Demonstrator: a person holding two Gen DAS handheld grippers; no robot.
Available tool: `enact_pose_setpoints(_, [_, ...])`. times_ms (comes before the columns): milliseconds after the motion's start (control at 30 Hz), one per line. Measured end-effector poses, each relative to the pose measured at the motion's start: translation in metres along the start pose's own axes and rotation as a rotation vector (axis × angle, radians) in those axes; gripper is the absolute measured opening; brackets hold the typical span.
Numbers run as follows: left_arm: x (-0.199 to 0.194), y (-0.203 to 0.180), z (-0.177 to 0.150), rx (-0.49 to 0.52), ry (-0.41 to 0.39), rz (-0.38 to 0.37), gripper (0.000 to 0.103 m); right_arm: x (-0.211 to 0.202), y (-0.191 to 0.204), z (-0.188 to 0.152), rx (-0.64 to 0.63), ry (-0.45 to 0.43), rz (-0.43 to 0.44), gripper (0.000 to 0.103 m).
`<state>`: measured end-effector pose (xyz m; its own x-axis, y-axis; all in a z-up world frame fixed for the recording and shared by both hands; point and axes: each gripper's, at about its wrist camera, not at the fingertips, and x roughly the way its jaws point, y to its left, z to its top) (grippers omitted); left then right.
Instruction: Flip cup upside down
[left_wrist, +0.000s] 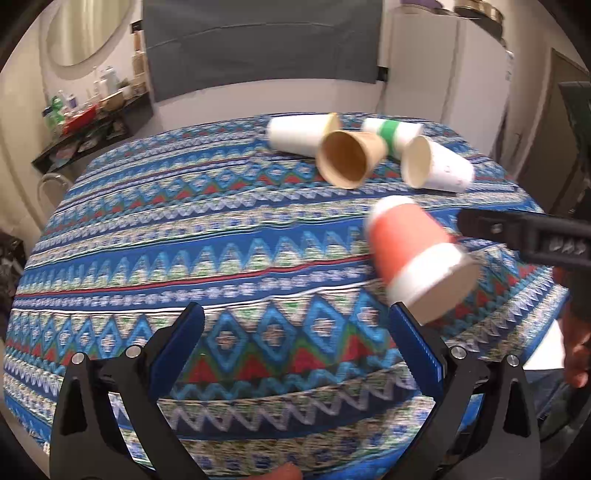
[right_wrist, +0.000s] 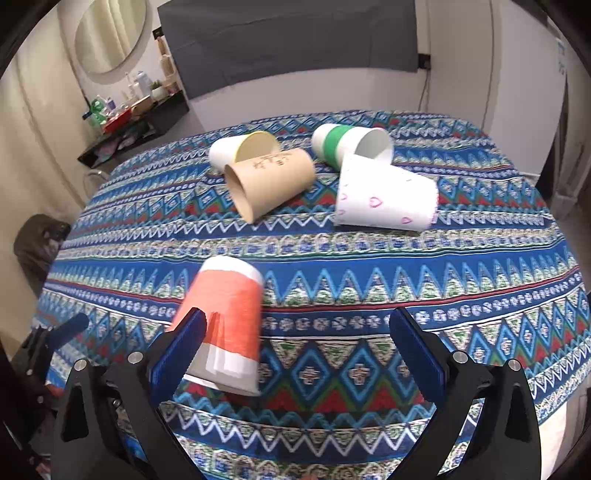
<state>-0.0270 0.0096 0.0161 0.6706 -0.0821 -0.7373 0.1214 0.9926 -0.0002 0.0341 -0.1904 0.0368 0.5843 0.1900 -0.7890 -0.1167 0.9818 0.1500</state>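
An orange paper cup with white bands is motion-blurred, tilted bottom-up with its open rim low, near the patterned tablecloth; no fingers grip it. My left gripper is open and empty, the cup just beyond its right finger. My right gripper is open, the cup beside the inner face of its left finger. The right gripper also shows in the left wrist view, just right of the cup.
Several cups lie on their sides at the far end of the table: a white one with yellow rim, a brown one, a green-banded one, a white one with pink hearts. A cluttered shelf stands far left.
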Motion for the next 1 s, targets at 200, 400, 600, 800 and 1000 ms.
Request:
enact_pose_setpoints(200, [0.008,0.029,0.002,-0.050,0.001,0.024,0.097,0.021,0.009,0.017,0.016,0.113,0.065,0.095])
enact_pose_setpoints(400, [0.018,0.040,0.003,-0.028,0.009,0.047,0.097,0.039,0.014,0.030,0.048,0.213,0.099,0.095])
enact_pose_setpoints(600, [0.030,0.047,0.004,-0.023,0.019,0.042,0.097,0.060,0.022,0.043,0.052,0.302,0.122,0.095])
enact_pose_setpoints(800, [0.043,0.047,0.001,-0.011,0.053,0.021,0.097,0.084,0.028,0.046,0.035,0.362,0.146,0.083])
enact_pose_setpoints(1000, [0.043,0.046,0.002,0.000,0.044,0.031,0.097,0.087,0.027,0.049,0.034,0.325,0.163,0.057])
